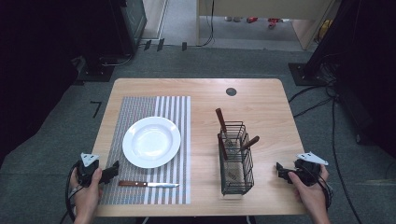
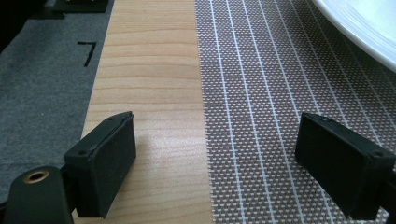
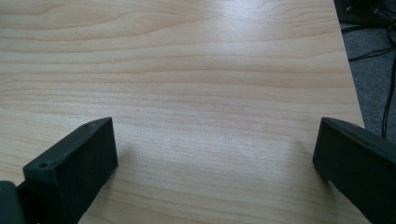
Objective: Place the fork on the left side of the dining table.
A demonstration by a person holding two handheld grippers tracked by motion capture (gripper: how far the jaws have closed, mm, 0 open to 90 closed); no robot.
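I start from the counter, a light wood top with a striped placemat over its left half. Nothing tells me the job, so my guess is table setting. My largest worry is the wire caddy standing right of the mat: it looks light and tall, with wooden-handled utensils leaning out of it, and a pull at an angle could tip it or drag it toward the near edge. Next is the white plate on the mat; a careless sweep of my left gripper could nudge it. Smallest is the knife, lying flat on the mat just in front of the plate, handle toward that gripper. It sits low, so jaws coming down off-centre might skid it off the mat. Both sets of jaws stand wide apart and empty, the left over the mat's edge, the right gripper over bare wood near the right edge.
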